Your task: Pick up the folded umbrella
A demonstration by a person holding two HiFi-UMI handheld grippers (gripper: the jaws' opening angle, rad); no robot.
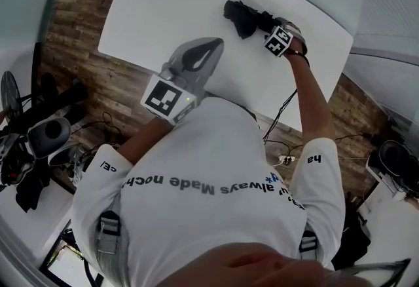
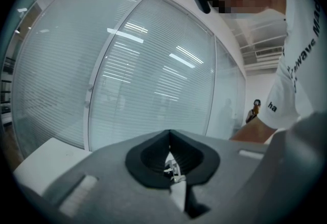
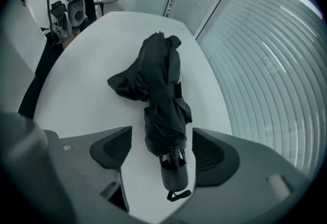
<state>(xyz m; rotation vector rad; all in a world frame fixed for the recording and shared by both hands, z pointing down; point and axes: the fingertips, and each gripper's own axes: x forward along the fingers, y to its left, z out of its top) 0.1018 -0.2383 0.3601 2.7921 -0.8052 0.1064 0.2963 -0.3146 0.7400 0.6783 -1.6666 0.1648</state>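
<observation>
Right gripper (image 3: 162,138): hanging wide open over the table (image 3: 92,105), one jaw on each side of the umbrella's handle (image 3: 174,177), not gripping anything yet.
Umbrella (image 3: 161,90): black, folded and strapped, lying flat on the table toward its far right end.
Best bite: I'd go for the firm stem end right by the handle, since the loose fabric looks floppy.
Approach: drop until the pads sit low beside the table top, keep them square across, then squeeze.
Left gripper (image 2: 170,141): clenched and empty, up by the table's near edge.

In head view, right tongs (image 1: 267,25) hide one end of the umbrella (image 1: 241,16)
</observation>
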